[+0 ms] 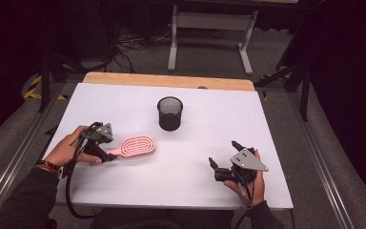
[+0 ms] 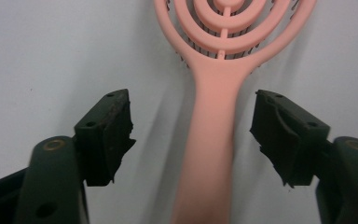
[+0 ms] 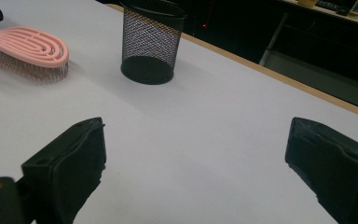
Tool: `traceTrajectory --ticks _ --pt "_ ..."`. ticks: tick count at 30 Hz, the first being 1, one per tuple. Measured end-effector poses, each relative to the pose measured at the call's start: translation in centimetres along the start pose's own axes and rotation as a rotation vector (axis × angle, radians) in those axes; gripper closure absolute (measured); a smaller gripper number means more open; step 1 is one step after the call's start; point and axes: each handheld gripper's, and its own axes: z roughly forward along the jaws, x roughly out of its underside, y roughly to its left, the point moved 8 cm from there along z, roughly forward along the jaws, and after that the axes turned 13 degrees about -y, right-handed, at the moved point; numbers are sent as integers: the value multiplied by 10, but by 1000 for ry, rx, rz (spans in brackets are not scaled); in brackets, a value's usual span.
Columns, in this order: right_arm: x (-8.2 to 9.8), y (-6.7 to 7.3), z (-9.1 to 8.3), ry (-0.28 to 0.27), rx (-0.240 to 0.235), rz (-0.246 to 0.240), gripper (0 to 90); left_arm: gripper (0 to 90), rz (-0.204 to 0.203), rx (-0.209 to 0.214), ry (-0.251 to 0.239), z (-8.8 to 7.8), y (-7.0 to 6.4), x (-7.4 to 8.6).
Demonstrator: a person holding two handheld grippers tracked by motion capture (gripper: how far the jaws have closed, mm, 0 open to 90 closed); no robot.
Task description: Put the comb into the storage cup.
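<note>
My left claw (image 2: 193, 135) stands spread astride the brush (image 2: 209, 140) handle, whose long axis runs rightward from it.

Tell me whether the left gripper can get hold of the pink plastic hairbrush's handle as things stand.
Probably yes. The left gripper already straddles the handle of the pink plastic hairbrush, which lies flat on the white table. Its black fingers stand apart from the handle on both sides, with nothing in between to block closing.
</note>
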Motion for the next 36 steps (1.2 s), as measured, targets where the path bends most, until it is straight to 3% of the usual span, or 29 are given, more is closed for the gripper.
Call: traceTrajectory --ticks 4,12,19,24,30,31,36 --pt "2 -1 1 7 -7 12 58 411 10 24 9 4 0 -1" --pt "5 -2 2 19 -21 38 69 596 43 79 80 12 -2 -4" --pt "6 -2 1 24 -35 39 84 667 86 110 127 17 -5 -8" --pt "8 -1 1 40 -48 29 93 689 98 106 141 17 -6 -8" --pt "7 3 2 47 -68 11 103 694 108 64 131 16 -9 -8" --pt "8 5 3 54 -75 10 104 694 116 32 115 15 -9 -8" --pt "10 7 2 64 -84 5 110 695 94 13 49 13 -10 -9"
